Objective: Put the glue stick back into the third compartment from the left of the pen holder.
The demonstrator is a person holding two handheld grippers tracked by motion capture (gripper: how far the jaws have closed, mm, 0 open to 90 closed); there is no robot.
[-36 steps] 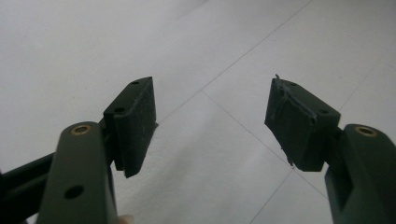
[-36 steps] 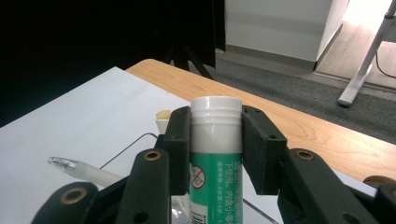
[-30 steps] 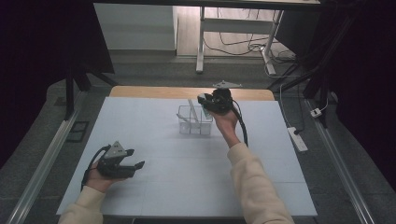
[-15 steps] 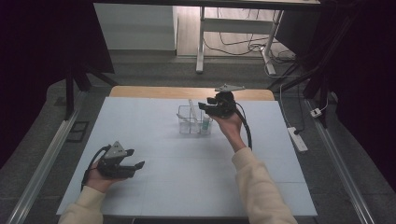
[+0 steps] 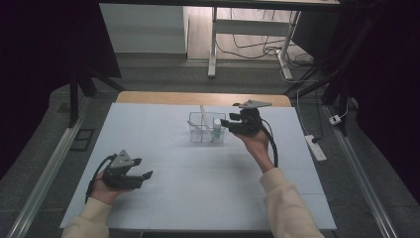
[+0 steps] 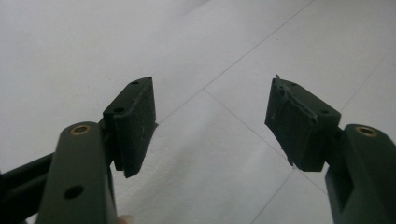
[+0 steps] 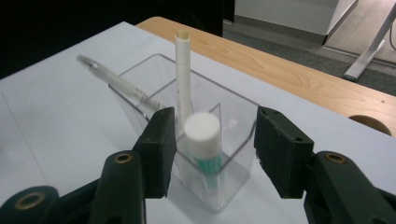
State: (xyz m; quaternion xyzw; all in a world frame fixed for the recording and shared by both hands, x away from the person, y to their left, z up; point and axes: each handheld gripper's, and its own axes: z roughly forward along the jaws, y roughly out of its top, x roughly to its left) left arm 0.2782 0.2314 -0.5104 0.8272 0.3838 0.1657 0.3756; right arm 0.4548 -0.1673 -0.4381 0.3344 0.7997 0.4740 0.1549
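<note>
We are at the end of a placing step, as we read it. Our right gripper (image 5: 225, 123) hangs just beside the clear organiser (image 5: 206, 127) that stands toward the far middle of the desk (image 5: 148, 129), and its jaws have just been opening. In the right gripper view they stand released on either side of the glue stick (image 7: 203, 142) without pressing on it; there is a visible gap on the right side, while the left pad sits close to the cap, and we cannot tell whether it brushes it.

The glue stick stands upright in the near compartment of the organiser, white cap up. Behind it a tall white marker (image 7: 183, 79) stands nearly upright in a farther compartment, and a slim pen (image 7: 122, 85) leans out over the organiser's far-left rim.

Our left gripper (image 5: 143, 176) rests low over the near-left part of the desk, well apart from the organiser. Its jaws are spread wide with nothing between them, only bare white desk ahead.

The next move, in our judgement, calls for drawing the right gripper straight back and up, so the pads clear the cap without tipping the glue stick or nudging the light organiser.
</note>
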